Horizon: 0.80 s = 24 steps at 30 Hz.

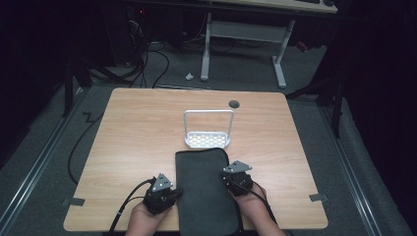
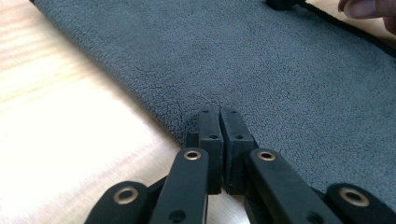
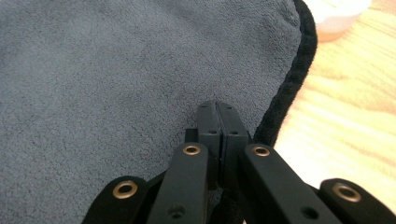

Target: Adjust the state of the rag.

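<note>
Left gripper (image 1: 173, 192): your left hand (image 1: 142, 219) holds it at the near left edge of the cloth. In the left gripper view its jaws stand pressed together over the cloth's edge; whether fabric sits between them cannot be told.
Right gripper (image 1: 231, 181): your right hand (image 1: 255, 209) holds it at the cloth's right edge, slightly farther than the left. In the right gripper view the jaws meet with no gap, just inside the black hem; a pinch of fabric cannot be confirmed.
Cloth (image 1: 204, 191): dark grey, fleecy, lying flat at the near centre of the table (image 1: 133, 132), its near end at the table edge.
Rack (image 1: 208, 129): white, with an upright wire handle, just beyond the cloth's far end.
Grommet (image 1: 234, 103): dark round hole, far right of the rack.
</note>
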Motion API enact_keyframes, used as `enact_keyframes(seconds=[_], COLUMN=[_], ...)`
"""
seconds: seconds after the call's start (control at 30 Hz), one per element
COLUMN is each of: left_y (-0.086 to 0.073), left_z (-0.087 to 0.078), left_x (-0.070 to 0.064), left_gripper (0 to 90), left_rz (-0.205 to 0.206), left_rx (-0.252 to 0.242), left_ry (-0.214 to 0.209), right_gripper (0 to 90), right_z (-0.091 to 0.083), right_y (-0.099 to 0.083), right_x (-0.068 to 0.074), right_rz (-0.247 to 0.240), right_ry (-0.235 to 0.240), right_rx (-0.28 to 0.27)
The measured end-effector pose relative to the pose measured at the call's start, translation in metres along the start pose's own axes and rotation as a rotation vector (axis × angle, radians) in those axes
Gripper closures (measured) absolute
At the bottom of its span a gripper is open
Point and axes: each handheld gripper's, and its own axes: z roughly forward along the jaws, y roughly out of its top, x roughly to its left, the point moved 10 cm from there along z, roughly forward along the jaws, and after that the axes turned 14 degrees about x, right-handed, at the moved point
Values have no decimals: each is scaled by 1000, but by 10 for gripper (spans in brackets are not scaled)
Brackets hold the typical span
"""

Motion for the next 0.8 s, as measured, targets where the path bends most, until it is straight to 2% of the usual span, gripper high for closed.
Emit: enact_keyframes(seconds=[0.17, 0.37, 0.5, 0.57, 0.63, 0.67, 0.73, 0.8], left_y=[-10, -22, -20, -14, -5, 0, 11, 25], left_z=[-5, -11, -12, -13, -14, -13, -11, -8], left_x=[-13, -23, -24, -17, -1, 8, 23, 37], left_gripper=[882, 873, 832, 767, 696, 621, 597, 544], left_rz=[25, 24, 18, -4, -52, -88, -143, -166], left_rx=[19, 42, 48, 23, -15, -33, -59, -72], left_ry=[-6, -32, -52, -47, -13, -5, -7, 12], right_gripper=[895, 876, 870, 865, 863, 863, 862, 860], right_z=[-10, -25, -26, -25, -25, -25, -25, -25], right_y=[-16, -39, -41, -40, -40, -40, -40, -40], right_x=[9, 24, 25, 24, 25, 25, 25, 25], right_rz=[-2, -28, -16, -16, -21, -28, -32, -34], right_ry=[27, 59, 64, 62, 53, 49, 50, 50], right_rx=[-18, -22, -39, -41, -47, -49, -51, -51])
